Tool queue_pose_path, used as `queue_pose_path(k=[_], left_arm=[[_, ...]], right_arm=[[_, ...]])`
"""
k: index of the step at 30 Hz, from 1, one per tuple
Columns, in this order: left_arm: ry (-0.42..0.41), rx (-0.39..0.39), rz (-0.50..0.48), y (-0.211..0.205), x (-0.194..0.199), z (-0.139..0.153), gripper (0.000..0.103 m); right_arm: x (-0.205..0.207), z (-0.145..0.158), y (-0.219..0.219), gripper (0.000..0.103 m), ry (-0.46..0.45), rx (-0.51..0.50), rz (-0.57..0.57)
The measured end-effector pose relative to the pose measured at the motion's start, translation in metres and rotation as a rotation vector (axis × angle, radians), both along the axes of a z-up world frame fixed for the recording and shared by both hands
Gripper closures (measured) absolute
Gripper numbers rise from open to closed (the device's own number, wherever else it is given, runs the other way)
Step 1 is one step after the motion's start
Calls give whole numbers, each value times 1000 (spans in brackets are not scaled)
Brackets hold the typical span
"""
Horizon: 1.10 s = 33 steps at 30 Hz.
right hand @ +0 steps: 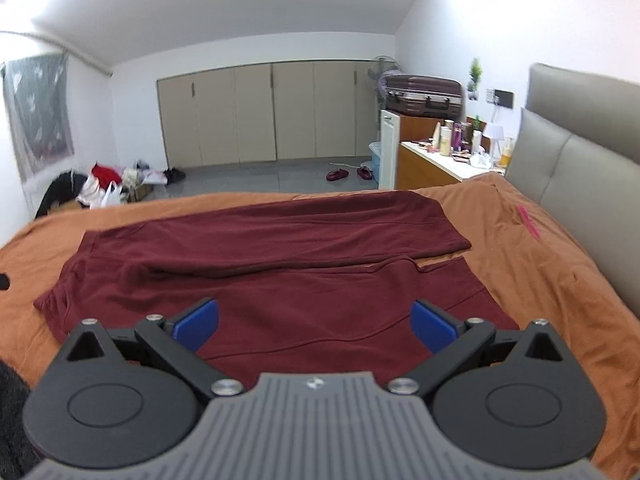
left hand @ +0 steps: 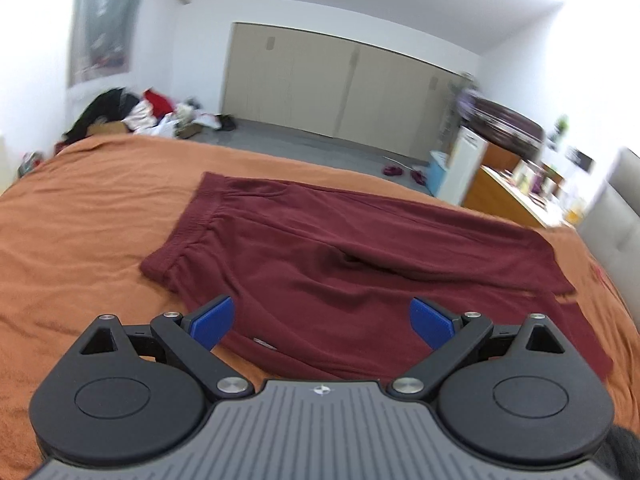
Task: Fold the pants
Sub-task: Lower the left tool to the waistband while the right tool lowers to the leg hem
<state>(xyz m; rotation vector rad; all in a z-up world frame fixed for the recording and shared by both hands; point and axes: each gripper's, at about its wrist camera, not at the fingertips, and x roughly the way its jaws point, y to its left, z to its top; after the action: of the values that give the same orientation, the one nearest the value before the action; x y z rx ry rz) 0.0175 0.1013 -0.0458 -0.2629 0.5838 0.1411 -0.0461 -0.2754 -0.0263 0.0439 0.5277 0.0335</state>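
Dark red pants [left hand: 328, 256] lie spread flat on an orange bedsheet [left hand: 80, 220], waistband to the left and both legs running to the right. My left gripper [left hand: 322, 320] is open and empty, held above the near leg close to the waistband end. The pants also show in the right wrist view [right hand: 280, 264], with the far leg lying partly over the near one. My right gripper [right hand: 316, 324] is open and empty, held above the near leg toward its cuff end.
A grey padded headboard [right hand: 576, 168] stands at the right of the bed. A wooden side cabinet [right hand: 428, 168] with bottles and a suitcase [right hand: 420, 94] is beyond the bed. A pile of clothes [right hand: 100, 184] lies on the floor at the far left.
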Motion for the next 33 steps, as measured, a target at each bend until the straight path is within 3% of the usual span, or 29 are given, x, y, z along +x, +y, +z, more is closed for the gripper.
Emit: queue_pose_path(k=[4,7,9,11,15,20,26,28,32,33], left_arm=[[63,-15,105,29,29,-21,0],[122,-130,163,56,52,-45,0],[172,-266,217,77,69,-68,0],[205,-347,261,94,84,-86,0],[266,-418,339,114,112,-115,0],[310,-510,361,126,133,-149,0],[348,-521,382,131,140,-166,0],[344,-508,385,129,143,-169,0],[347,-463,373,125,152,-171,0],[344,-445,369,124,154,-171,0]], right_arm=[[10,-16,-29,5,-16,1,-23],[23,-33,-56,5,36,18,-79],[26,-40,-74,5,60,43,-145],[28,-45,-86,5,63,49,-143],[45,-71,-112,5,101,42,-150],[71,-124,-154,5,178,174,-210],[100,-173,-196,5,265,429,-365],[110,-179,-202,5,261,392,-416],[132,-188,-199,5,273,328,-398],[139,-191,-199,12,269,337,-390]])
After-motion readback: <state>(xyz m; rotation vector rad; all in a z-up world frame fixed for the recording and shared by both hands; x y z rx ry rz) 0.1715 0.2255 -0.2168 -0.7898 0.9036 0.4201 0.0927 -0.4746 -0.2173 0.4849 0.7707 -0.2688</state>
